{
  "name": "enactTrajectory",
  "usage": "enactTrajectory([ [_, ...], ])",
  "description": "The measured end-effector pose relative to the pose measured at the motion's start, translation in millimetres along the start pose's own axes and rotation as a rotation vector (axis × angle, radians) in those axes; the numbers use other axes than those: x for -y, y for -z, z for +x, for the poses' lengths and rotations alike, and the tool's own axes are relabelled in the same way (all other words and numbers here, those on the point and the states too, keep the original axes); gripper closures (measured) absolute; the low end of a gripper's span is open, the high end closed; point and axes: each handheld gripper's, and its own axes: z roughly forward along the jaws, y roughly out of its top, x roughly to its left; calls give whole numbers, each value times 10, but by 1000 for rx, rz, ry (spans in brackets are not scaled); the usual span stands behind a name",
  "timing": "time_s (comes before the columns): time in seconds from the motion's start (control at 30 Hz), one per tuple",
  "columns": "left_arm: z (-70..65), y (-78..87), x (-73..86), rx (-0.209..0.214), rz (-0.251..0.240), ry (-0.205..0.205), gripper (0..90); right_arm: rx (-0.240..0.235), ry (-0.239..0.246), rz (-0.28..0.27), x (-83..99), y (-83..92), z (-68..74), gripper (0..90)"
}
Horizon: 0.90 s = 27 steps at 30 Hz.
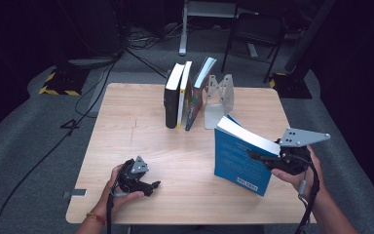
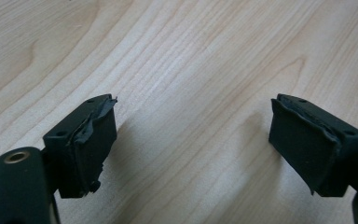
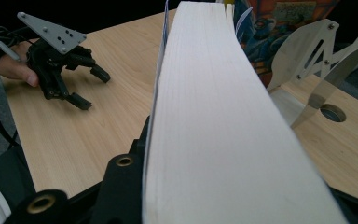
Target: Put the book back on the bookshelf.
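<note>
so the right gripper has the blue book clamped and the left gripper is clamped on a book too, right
Not quite. The right gripper does have the blue book clamped, but the left gripper holds nothing: the left gripper view shows its jaws wide apart over the bare table. The high view shows it low over the table, well apart from every book.

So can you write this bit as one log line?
right hand-held gripper: shut on blue book | left hand-held gripper: open, nothing held | bookend: upright
</note>
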Motion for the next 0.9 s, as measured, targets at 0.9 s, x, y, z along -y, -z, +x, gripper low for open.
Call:
enactTrajectory([
  [0.9,5,-34,-24,-12,-5,13,124,156,-46,39,-330,-119,-238,608],
])
